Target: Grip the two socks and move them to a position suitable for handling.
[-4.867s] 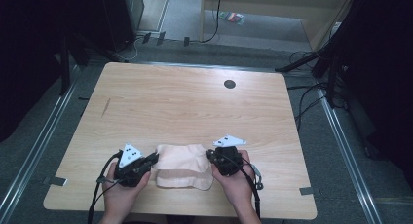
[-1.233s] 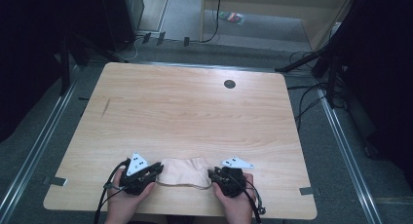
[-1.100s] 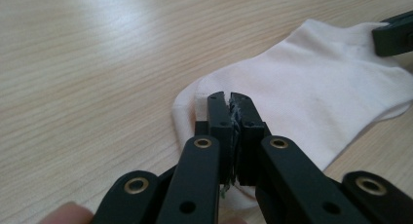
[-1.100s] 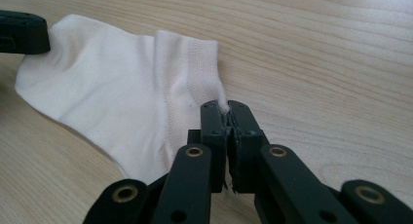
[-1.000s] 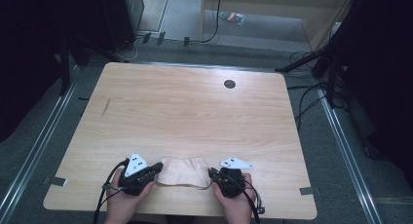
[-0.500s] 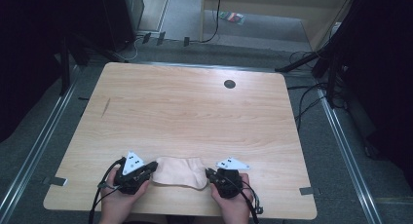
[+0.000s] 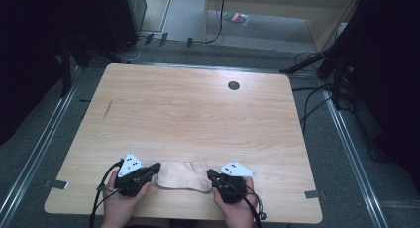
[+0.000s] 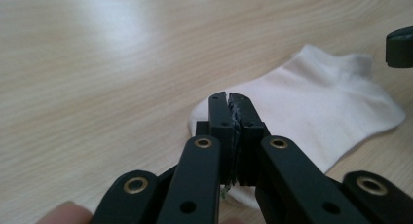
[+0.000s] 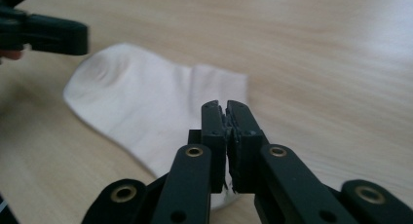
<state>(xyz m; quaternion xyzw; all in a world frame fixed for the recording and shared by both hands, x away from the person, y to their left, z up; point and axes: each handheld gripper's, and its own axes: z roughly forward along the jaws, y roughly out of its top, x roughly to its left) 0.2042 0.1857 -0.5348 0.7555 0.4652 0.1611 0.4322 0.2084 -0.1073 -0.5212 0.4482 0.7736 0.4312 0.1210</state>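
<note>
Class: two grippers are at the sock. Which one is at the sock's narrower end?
The right gripper: the sock tapers toward it, and is wider at the left gripper.

A light wooden table (image 7: 188, 114) is seen with a round dark grommet (image 7: 233, 85) near its far edge, while black cables (image 7: 317, 96) are strewn across grey carpet (image 7: 327, 153) alongside.

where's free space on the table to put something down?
Nearly all of the table is bare: everything from the sock back to the grommet hole, plus both side margins. It is crowded only at the near edge, where the left claw and right claw pinch the sock's two ends.
</note>
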